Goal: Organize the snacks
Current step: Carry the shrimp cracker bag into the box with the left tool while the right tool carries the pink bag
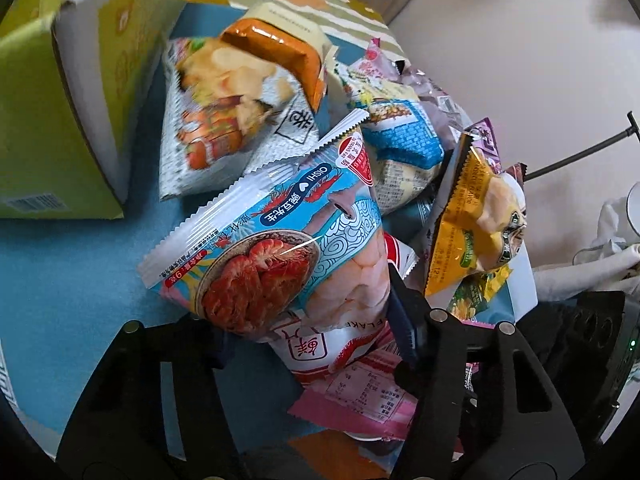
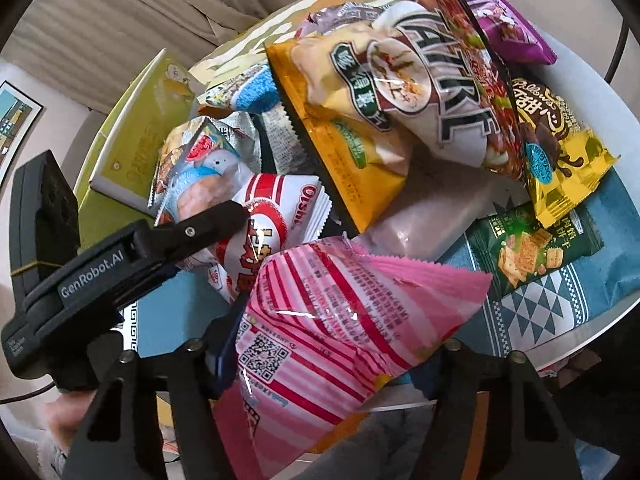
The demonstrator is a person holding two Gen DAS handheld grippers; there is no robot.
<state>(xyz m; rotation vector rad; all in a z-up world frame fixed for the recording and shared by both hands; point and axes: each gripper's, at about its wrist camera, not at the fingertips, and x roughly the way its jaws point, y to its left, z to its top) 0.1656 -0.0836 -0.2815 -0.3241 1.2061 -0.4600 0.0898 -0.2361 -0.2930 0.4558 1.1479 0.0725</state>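
In the left wrist view my left gripper is shut on a blue Oishi shrimp-chip bag, held above a red-and-white Oishi bag. In the right wrist view my right gripper is shut on a pink striped snack bag. The left gripper shows there too, over the red-and-white Oishi bag with the blue bag. A pile of snack bags lies beyond: a yellow chip bag, a gold bag and a green cracker bag.
A yellow-green cardboard box stands at the left on the blue patterned tablecloth. It also shows in the right wrist view. An orange pack and a white chip bag lie beside it. A wall and curtain are behind.
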